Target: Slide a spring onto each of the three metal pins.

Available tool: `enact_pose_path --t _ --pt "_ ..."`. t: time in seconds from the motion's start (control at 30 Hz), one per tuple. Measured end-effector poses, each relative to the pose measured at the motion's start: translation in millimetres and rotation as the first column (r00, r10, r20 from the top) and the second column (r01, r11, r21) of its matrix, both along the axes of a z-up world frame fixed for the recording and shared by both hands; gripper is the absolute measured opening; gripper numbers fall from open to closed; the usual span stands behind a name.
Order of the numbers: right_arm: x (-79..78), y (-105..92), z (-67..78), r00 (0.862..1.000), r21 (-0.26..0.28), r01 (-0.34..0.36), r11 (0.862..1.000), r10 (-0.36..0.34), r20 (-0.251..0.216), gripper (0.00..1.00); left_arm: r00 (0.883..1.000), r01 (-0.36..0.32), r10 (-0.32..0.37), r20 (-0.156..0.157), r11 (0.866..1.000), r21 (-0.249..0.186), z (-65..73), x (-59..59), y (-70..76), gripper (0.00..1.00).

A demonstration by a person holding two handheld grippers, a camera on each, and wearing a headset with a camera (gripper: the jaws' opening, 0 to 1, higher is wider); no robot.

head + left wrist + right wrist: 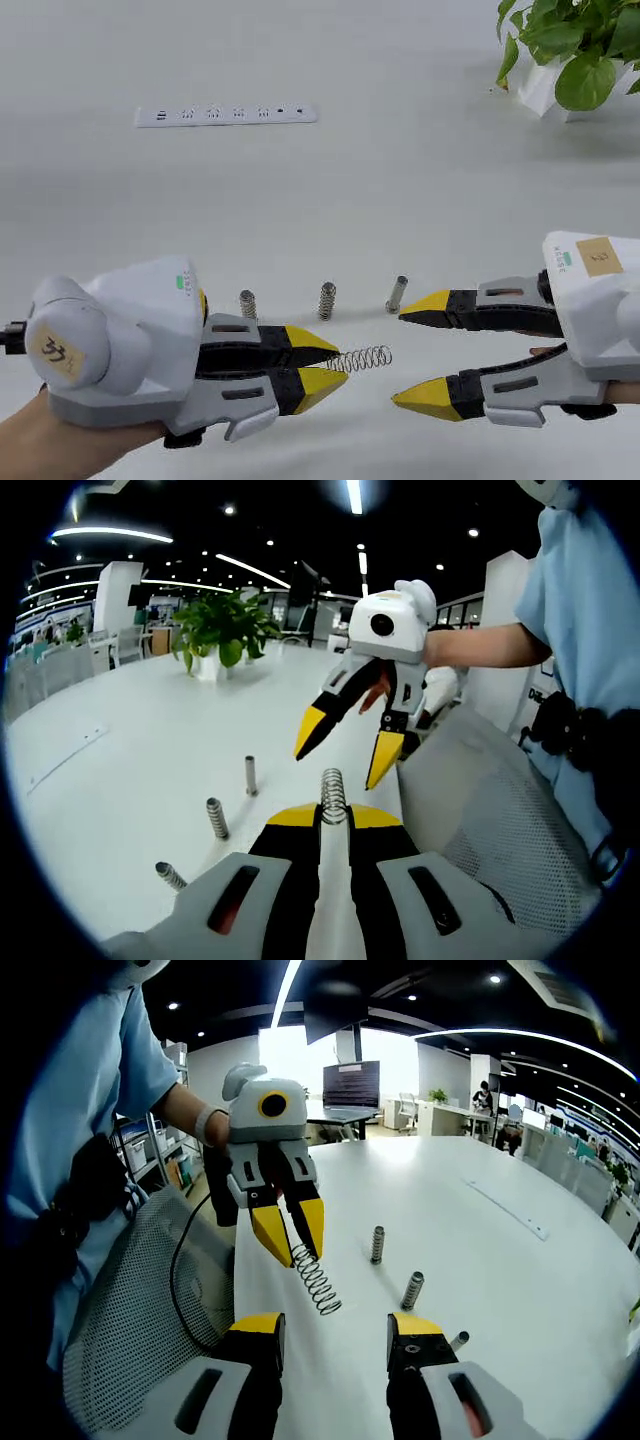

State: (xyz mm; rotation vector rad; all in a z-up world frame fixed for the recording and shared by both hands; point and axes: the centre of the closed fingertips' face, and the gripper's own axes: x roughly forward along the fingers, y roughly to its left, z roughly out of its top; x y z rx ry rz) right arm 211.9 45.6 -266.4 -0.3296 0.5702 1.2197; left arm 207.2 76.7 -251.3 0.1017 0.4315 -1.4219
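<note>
A white tabletop (430,190) takes up most of the head view. In the upper left of that frame a white power strip (226,114) lies flat on it. In the upper right corner a leafy green plant (570,45) stands in a white pot. Near the lower middle, three metal pins stand in a row. The left pin (248,303) and the middle pin (327,300) each wear a coil, while the right pin (397,294) is bare and leans a little.

At the lower left, the left gripper (335,363) has its yellow-tipped jaws closed on one end of a spring (362,358). The spring sticks out level toward the right of the frame, just below the row of pins and not touching them. At the right edge, the right gripper (398,357) has its jaws spread wide. Their tips sit above and below the spring's free end, apart from it.

The right gripper view takes in an open-plan office behind the table. There is a dark ceiling with a bright light strip (290,990), and a monitor (350,1085) on a far desk at upper centre. A grey mesh surface (150,1290) lies at the left, beside the table edge. In the left gripper view, a person in a light blue shirt (590,610) stands at the right side.
</note>
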Motion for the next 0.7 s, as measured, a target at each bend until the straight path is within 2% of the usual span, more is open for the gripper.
enact_pose_path --t 0.13,0.27,0.37,0.53,0.7 --pt "-6.8 2.1 5.5 0.999 0.022 -0.029 0.999 0.029 -0.017 0.26 0.999 0.03 -0.03 -0.011 0.999 -0.021 4.9 -5.5 -2.4 0.06" --pt "-15.4 0.9 8.0 0.998 0.031 -0.05 0.998 0.052 -0.037 0.21 0.998 0.062 -0.062 -0.021 0.997 -0.035 8.7 -11.0 -5.6 0.06" --pt "-22.5 0.6 10.3 0.996 0.045 -0.061 0.997 0.064 -0.062 0.14 0.996 0.083 -0.084 -0.027 0.996 -0.04 9.6 -14.2 -7.8 0.06" --pt "-30.2 -0.2 11.9 0.991 0.085 -0.063 0.994 0.072 -0.111 0.09 0.994 0.108 -0.109 -0.026 0.993 -0.045 11.3 -19.0 -11.3 0.06" --pt "-32.5 -2.7 11.2 0.988 0.096 -0.056 0.994 0.069 -0.135 0.08 0.992 0.122 -0.123 -0.029 0.991 -0.048 11.3 -22.6 -12.5 0.06"
